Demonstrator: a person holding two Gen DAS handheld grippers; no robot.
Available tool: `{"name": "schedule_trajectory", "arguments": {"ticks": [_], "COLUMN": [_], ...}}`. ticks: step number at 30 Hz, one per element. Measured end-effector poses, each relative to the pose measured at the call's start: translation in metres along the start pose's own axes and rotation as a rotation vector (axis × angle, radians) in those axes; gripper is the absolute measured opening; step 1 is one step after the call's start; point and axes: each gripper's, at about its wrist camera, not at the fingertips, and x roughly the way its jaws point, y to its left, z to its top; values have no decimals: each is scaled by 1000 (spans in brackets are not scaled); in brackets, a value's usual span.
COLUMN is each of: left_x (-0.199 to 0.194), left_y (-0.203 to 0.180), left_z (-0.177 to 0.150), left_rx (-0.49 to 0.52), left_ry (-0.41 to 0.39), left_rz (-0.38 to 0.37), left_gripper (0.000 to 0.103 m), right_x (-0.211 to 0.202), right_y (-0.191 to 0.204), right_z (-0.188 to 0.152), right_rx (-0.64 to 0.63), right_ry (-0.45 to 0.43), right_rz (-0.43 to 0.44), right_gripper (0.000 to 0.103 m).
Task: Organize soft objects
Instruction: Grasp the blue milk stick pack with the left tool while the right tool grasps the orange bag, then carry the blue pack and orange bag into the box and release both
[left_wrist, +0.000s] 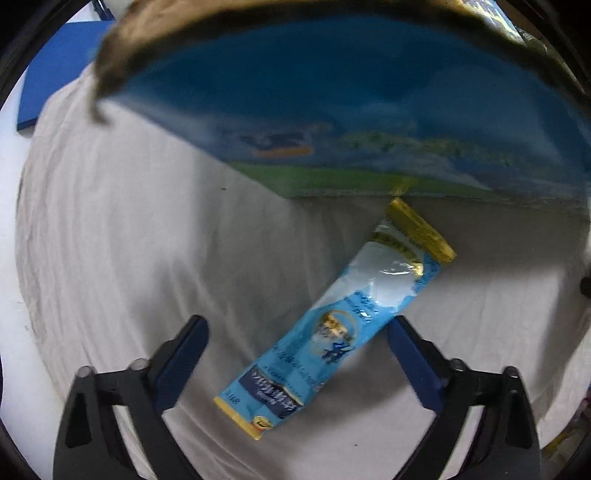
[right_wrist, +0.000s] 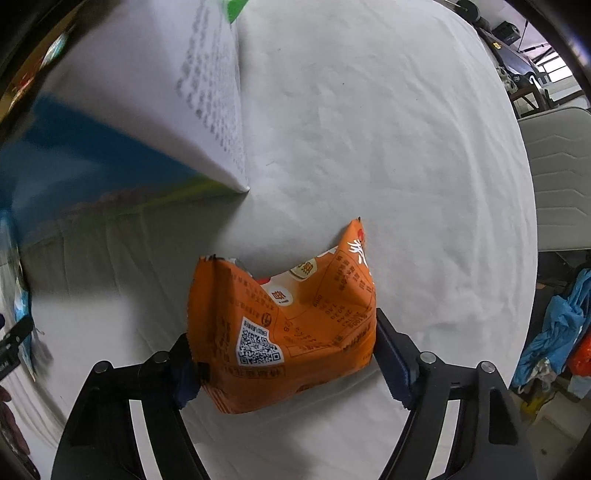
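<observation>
Left wrist view: the left gripper (left_wrist: 297, 350) stands wide, its blue-padded fingers (left_wrist: 184, 362) at lower left and lower right of the frame, holding nothing. The light-blue sachet (left_wrist: 340, 325) lies diagonally on the white cloth (left_wrist: 129, 240) from lower centre up toward centre right, its lower half between the fingers and its edge at or touching the right one. The open box (left_wrist: 332, 122) fills the upper frame, its printed blue-and-green wall just beyond the sachet's yellow end.

Right wrist view: the right gripper (right_wrist: 282, 358) is clamped on the orange snack packet (right_wrist: 291, 332) at lower centre, the packet buckled between the pads. The box (right_wrist: 129, 122) corner sits at upper left.

The step looks like gathering packets for the box. Next, the right one needs lifting over the box's rim; the left must centre on the sachet and close across its narrow width.
</observation>
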Motion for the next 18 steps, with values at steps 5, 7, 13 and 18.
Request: {"name": "schedule_trajectory", "arguments": {"ticks": [5, 7, 13, 18], "left_x": [2, 1, -3, -8], "left_y": [-6, -10, -10, -9], "left_z": [-5, -8, -20, -41], "left_rx": [9, 24, 3, -62], "left_ry": [13, 13, 29, 34], "left_rz": [-53, -57, -88, -149], "left_gripper": [60, 55, 33, 27], "right_x": [-1, -1, -6, -11], "right_y": [0, -1, -15, -23], "right_z": [-5, -9, -15, -25], "right_rx": [2, -2, 10, 4], "right_ry": [5, 6, -4, -12], "right_rz": [20, 27, 62, 81], "right_gripper": [80, 77, 70, 69]}}
